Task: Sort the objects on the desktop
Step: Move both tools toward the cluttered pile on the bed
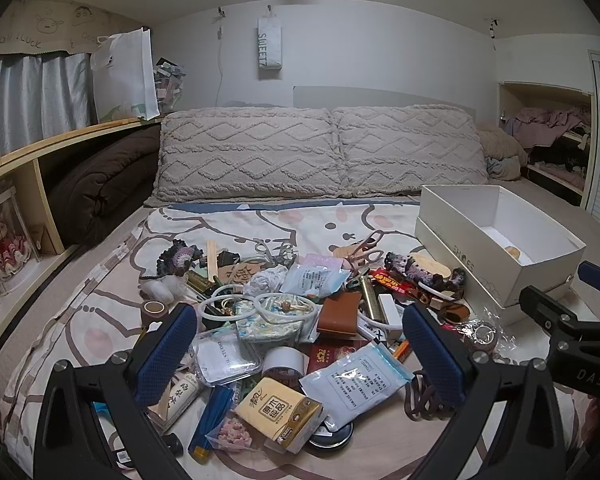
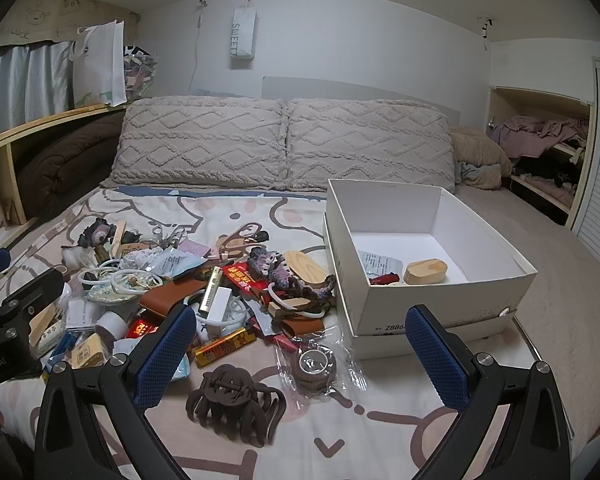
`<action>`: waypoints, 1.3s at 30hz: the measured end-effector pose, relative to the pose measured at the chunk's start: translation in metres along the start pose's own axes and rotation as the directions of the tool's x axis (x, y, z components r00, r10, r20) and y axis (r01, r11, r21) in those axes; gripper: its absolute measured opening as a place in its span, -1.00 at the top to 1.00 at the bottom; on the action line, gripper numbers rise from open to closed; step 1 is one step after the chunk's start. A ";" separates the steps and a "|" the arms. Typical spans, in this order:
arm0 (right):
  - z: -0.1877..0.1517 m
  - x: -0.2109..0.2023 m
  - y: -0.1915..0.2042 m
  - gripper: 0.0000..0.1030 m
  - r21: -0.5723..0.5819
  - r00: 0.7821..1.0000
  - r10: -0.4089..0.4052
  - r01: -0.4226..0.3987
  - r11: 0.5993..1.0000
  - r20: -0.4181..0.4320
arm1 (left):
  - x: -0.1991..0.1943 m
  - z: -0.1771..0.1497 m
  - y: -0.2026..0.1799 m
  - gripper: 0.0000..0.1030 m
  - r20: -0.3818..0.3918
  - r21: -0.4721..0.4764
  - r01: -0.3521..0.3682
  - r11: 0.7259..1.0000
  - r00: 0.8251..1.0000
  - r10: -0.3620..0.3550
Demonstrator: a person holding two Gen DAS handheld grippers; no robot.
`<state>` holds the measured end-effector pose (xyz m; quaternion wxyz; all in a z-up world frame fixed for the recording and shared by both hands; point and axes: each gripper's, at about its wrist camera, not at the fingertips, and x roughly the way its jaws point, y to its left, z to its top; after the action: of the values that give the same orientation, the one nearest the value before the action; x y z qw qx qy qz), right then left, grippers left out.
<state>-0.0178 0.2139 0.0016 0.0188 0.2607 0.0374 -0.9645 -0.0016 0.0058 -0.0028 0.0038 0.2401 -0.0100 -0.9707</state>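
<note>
A pile of small objects lies on a cartoon-print bedsheet [image 1: 100,320]. My left gripper [image 1: 298,354] is open and empty above a tape roll [image 1: 283,362], a clear box [image 1: 226,354], a yellow tissue pack [image 1: 280,410] and a zip bag [image 1: 354,380]. My right gripper [image 2: 300,354] is open and empty above a brown hair claw [image 2: 236,402] and a wrapped brown tape roll [image 2: 315,364]. A white shoe box [image 2: 440,296] stands to the right; it holds a wooden block [image 2: 425,271], a red item and a packet. The box also shows in the left wrist view [image 1: 468,256].
Two beige pillows [image 1: 320,152] lie at the head of the bed. A wooden shelf [image 1: 32,168] with a brown duvet runs along the left. An open closet [image 2: 540,152] with clothes is at the right. The right gripper shows at the left wrist view's right edge [image 1: 572,320].
</note>
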 end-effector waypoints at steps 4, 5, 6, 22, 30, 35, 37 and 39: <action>0.002 0.000 0.001 -1.00 -0.001 1.000 0.005 -0.005 1.000 -0.003 | 0.000 0.000 0.001 -1.00 -0.002 -0.001 -0.001 1.000 1.000 0.001; 0.002 0.000 0.001 -1.00 -0.001 1.000 0.005 -0.005 1.000 -0.004 | 0.000 0.002 0.003 -1.00 -0.003 -0.001 -0.001 1.000 1.000 0.001; 0.002 0.001 0.001 -1.00 0.000 1.000 0.006 -0.006 1.000 -0.005 | 0.000 0.002 0.004 -1.00 -0.003 -0.001 -0.002 1.000 1.000 0.002; -0.002 0.012 -0.016 -1.00 0.055 1.000 -0.006 0.007 0.998 -0.021 | 0.006 0.001 0.039 -1.00 -0.008 -0.072 -0.107 0.992 0.994 0.107; -0.009 0.026 -0.015 -1.00 0.072 0.998 0.010 -0.006 0.997 -0.060 | 0.023 -0.008 0.043 -1.00 -0.067 -0.080 -0.133 0.988 0.990 0.128; -0.014 0.037 -0.011 -1.00 0.072 0.996 0.027 -0.021 0.997 -0.086 | 0.033 -0.014 0.043 -1.00 -0.103 -0.081 -0.128 0.988 0.987 0.120; -0.017 0.042 -0.009 -1.00 0.074 0.994 0.035 -0.027 0.997 -0.102 | 0.037 -0.016 0.044 -1.00 -0.116 -0.087 -0.120 0.989 0.987 0.109; -0.020 0.046 -0.006 -1.00 0.073 0.993 0.042 -0.034 0.997 -0.115 | 0.039 -0.018 0.044 -1.00 -0.129 -0.089 -0.109 0.990 0.987 0.097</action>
<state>-0.0482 0.2211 -0.0388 0.0257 0.3175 -0.0010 -0.9479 -0.0281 -0.0388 -0.0359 0.0664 0.2990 0.0246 -0.9516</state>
